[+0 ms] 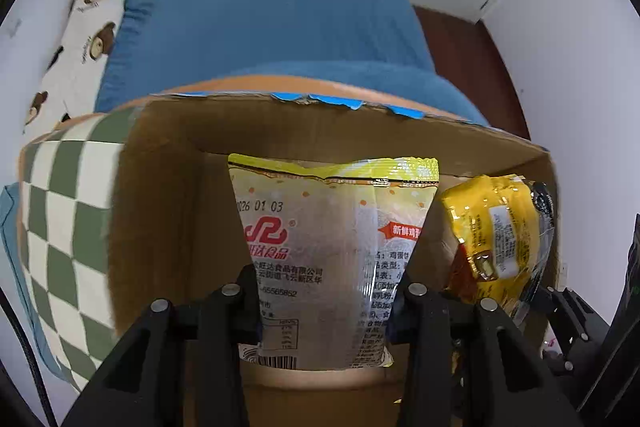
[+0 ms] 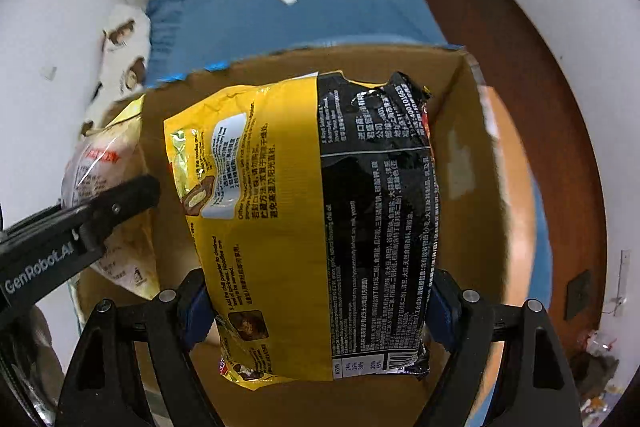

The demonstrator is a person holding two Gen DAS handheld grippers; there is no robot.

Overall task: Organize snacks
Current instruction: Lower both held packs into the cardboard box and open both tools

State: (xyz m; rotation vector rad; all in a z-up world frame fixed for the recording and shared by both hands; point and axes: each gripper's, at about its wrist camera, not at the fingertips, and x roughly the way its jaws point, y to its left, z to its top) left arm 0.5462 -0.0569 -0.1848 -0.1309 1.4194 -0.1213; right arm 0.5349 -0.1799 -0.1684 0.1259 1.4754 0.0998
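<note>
Two snack packets hang over the open cardboard box, one in each hand. The left hand-held gripper is pinched tight on the clear-and-yellow egg-cake packet, and the right hand-held gripper clamps across the broad yellow-and-black noodle packet, its jaws wide only because the packet is bulky. Both packets dangle above the box mouth, side by side, with the blue bedspread behind.

To place them well, I would lower each packet until its bottom edge is well inside the walls before letting go, so neither catches the torn front rim. Keep the two hands apart; the packets nearly touch and could snag. Setting the noodle packet against the right wall and the egg-cake packet beside it should leave room for more. Release gently, since both wrappers look slippery.
</note>
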